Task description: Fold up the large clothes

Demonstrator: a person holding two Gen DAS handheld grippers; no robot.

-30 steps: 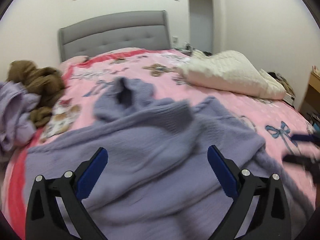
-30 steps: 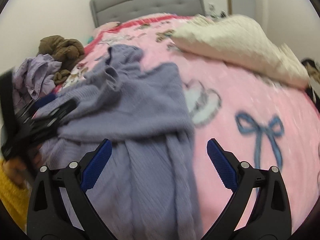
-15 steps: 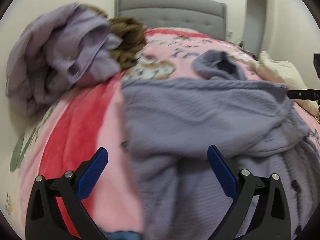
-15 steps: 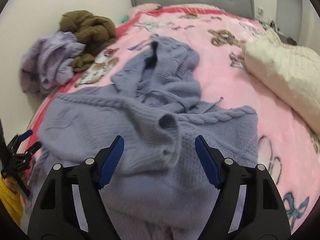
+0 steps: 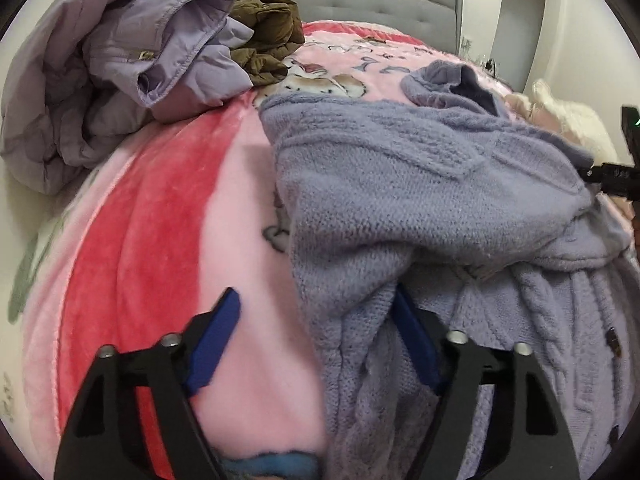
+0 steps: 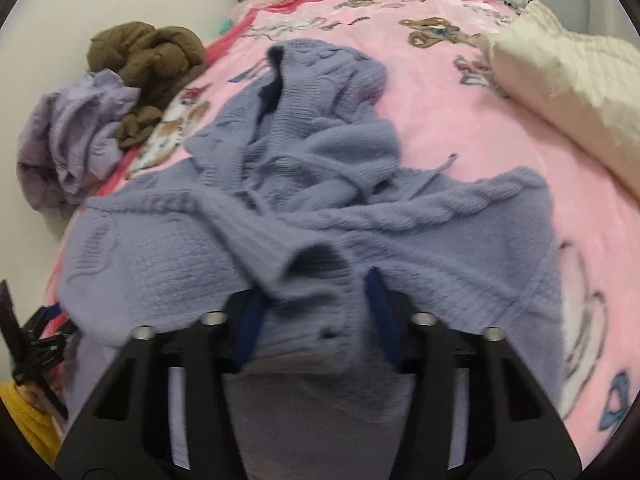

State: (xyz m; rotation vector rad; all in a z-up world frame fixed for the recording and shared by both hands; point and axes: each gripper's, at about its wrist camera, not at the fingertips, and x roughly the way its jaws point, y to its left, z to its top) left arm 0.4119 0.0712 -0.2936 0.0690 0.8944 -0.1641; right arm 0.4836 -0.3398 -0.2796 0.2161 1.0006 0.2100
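None of the folding is done yet, we judge: our lavender cable-knit hooded cardigan (image 6: 320, 200) lies rumpled on the pink plush blanket (image 5: 152, 220). Left gripper (image 5: 316, 344) and right gripper (image 6: 312, 316) are closing on its near edge; the right seems already pinching.

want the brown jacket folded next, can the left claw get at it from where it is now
Probably not yet. The left claw is closing around the edge of the lilac knit cardigan, and the brown jacket lies far up the bed, partly behind the piled lilac jacket.
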